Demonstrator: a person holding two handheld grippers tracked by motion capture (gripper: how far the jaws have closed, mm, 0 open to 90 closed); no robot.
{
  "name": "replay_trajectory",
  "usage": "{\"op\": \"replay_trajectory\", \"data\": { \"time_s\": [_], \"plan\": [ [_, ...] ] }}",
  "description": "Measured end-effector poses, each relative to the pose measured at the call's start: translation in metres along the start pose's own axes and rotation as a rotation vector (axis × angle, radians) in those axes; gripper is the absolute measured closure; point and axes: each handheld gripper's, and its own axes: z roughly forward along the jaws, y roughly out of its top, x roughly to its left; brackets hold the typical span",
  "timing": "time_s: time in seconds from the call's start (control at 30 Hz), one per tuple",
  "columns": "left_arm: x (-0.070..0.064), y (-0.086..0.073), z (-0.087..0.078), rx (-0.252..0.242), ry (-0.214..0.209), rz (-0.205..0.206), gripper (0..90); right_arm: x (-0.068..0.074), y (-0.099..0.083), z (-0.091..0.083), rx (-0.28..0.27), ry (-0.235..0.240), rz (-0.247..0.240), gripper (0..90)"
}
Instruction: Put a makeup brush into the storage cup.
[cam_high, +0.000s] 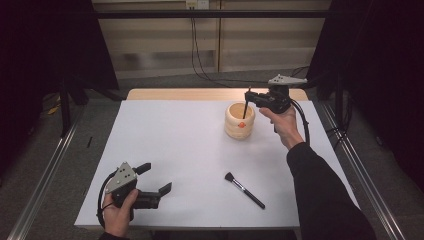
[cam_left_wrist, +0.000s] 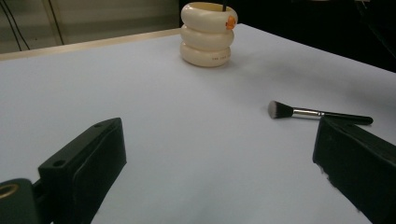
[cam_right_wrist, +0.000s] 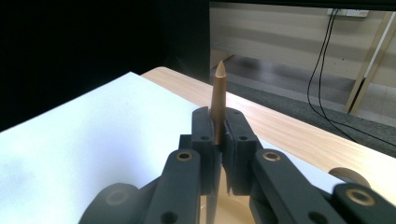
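Right tongs holding a pencil-like stick over a cream pot

Right tongs (cam_high: 248, 96): clamped on gold-tipped stick (cam_right_wrist: 217, 100), its lower end in ringed pot (cam_high: 239, 120), near the desk's (cam_high: 175, 135) far right corner. Left tongs (cam_high: 155, 179): spread wide, holding nothing, at the near left corner. Brush (cam_high: 244, 189): lying flat near the near edge, right of centre

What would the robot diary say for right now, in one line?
right gripper: shut on thin stick, over cream cup | left gripper: open, idle | makeup brush: lying on table
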Motion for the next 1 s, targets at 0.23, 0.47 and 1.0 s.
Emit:
{"op": "replay_trajectory", "data": {
  "time_s": [0.23, 0.47, 1.0],
  "plan": [
    [0.0, 0.0, -0.001, -0.009, 0.004, -0.006, 2.5, 0.005, -0.003, 0.005, 0.015, 0.008, -0.017, 84.0],
    [0.001, 0.0, -0.002, -0.002, 0.005, 0.003, 2.5, 0.006, -0.006, 0.007, 0.013, 0.007, -0.017, 84.0],
    [0.003, -0.001, -0.002, -0.022, 0.002, -0.015, 2.5, 0.002, -0.018, 0.008, 0.027, 0.008, -0.003, 83.6]
  ]
}}
